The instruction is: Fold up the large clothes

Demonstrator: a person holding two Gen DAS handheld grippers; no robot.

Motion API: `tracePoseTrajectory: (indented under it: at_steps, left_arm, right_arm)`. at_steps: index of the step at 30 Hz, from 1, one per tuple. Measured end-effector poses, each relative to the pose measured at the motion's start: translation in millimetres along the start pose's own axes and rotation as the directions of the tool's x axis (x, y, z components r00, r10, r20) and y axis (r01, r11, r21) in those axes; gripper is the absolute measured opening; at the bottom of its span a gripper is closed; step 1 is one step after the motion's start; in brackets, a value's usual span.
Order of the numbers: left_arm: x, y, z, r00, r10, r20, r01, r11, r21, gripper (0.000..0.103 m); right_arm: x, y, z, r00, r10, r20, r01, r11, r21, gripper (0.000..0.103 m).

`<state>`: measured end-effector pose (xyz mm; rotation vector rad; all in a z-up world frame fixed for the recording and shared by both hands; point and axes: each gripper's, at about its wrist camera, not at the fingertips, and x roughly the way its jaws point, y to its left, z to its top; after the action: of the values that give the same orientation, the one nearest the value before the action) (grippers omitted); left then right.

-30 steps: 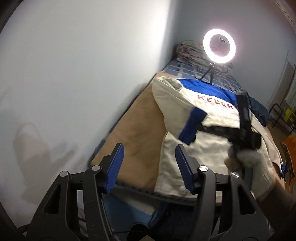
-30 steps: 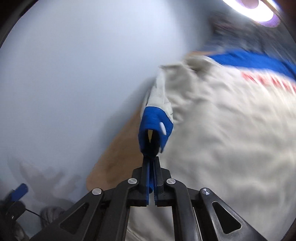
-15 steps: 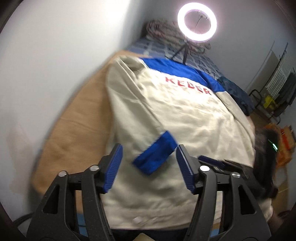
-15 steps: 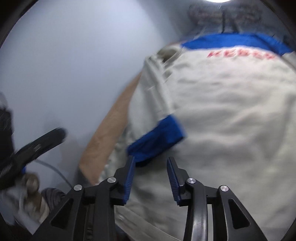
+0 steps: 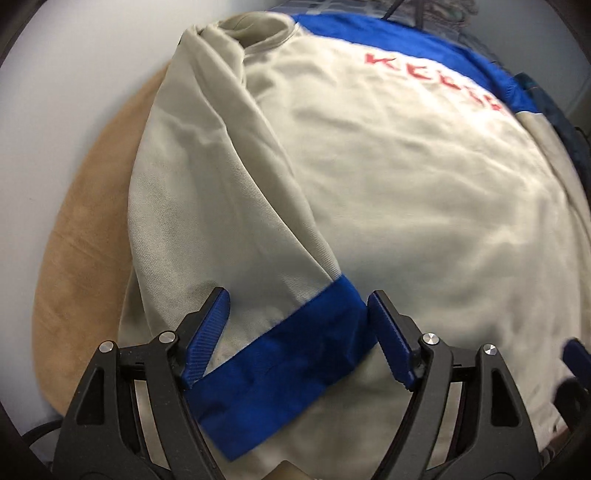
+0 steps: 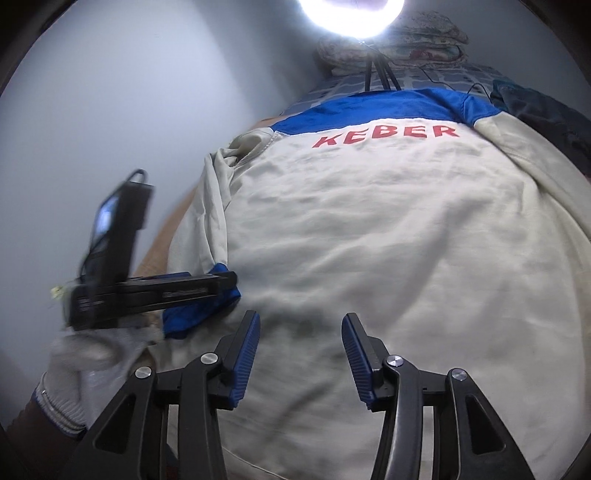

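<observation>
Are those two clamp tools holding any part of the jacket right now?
Nothing is held. The left gripper is open astride the blue sleeve cuff of the cream cotton jacket, its fingers not pressing it. The right gripper is open over bare cloth.

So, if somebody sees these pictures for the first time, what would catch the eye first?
Most likely the big cream jacket spread back-up over the bed, with red letters "KEBER" under a blue shoulder band. Next, the bright ring light on its tripod at the far end. Close by, the sleeve's blue cuff lies folded over the jacket, between the open fingers of the left gripper.
</observation>
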<state>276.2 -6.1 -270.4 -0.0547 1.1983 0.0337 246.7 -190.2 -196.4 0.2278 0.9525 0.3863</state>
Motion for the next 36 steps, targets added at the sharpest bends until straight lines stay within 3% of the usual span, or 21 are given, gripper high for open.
tracePoseTrajectory:
  at_steps: [4, 5, 7, 9, 12, 14, 19, 25, 31, 34, 36]
  left_arm:
    - [7.8, 0.4, -2.1, 0.999, 0.023, 0.025, -0.023, 1.000, -0.003, 0.076]
    - [7.4, 2.0, -3.3, 0.999, 0.018, 0.042, -0.018, 1.000, -0.008, 0.071]
    - [4.8, 8.7, -3.5, 0.998, 0.002, 0.068, -0.001, 1.000, -0.014, 0.041]
    - [-3.6, 17.7, 0.4, 0.997, -0.023, 0.079, 0.026, 0.999, -0.031, 0.031]
    - [-19.0, 40.3, 0.2, 0.987, -0.127, 0.095, 0.133, 0.989, -0.063, 0.018]
    - [-39.7, 57.1, -5.7, 0.974, -0.186, 0.132, 0.195, 0.979, -0.065, 0.017]
    - [-98.5, 88.5, -20.8, 0.942, -0.235, 0.237, 0.248, 0.969, -0.023, 0.017]
    - [-134.2, 123.3, -37.3, 0.913, -0.285, 0.292, 0.311, 0.949, -0.044, 0.017]
    - [-150.2, 128.5, -57.3, 0.900, -0.310, 0.306, 0.322, 0.947, 0.012, 0.017]
    - [-152.6, 124.6, -65.4, 0.901, -0.315, 0.300, 0.315, 0.948, 0.048, 0.017]
    - [-152.6, 120.7, -70.7, 0.903, -0.318, 0.291, 0.308, 0.948, 0.079, 0.017]
  right_arm:
    - [6.1, -1.7, 7.3, 1.000, -0.016, -0.004, 0.016, 1.000, -0.023, 0.049]
    - [8.3, -2.2, 9.6, 1.000, -0.016, -0.004, 0.016, 1.000, -0.022, 0.049]
    - [9.4, -2.8, 14.1, 1.000, -0.012, -0.004, 0.012, 1.000, -0.018, 0.049]
    - [9.9, -1.2, 18.8, 1.000, -0.009, 0.000, 0.009, 1.000, -0.022, 0.049]
    - [11.0, 4.1, 26.6, 1.000, -0.008, 0.002, 0.008, 0.999, -0.044, 0.049]
    - [13.7, 7.9, 33.5, 1.000, -0.004, -0.004, 0.003, 0.998, -0.060, 0.049]
    - [28.3, 24.2, 63.1, 0.999, 0.026, -0.021, -0.028, 0.993, -0.117, 0.049]
    - [71.1, 47.8, 124.8, 0.988, 0.147, -0.057, -0.151, 0.985, -0.081, 0.049]
    - [134.5, 87.8, 197.7, 0.955, 0.279, -0.099, -0.283, 0.959, -0.022, 0.049]
    - [175.2, 96.8, 229.3, 0.918, 0.374, -0.130, -0.363, 0.927, 0.100, 0.050]
    - [202.2, 99.8, 243.2, 0.908, 0.393, -0.142, -0.370, 0.914, 0.167, 0.056]
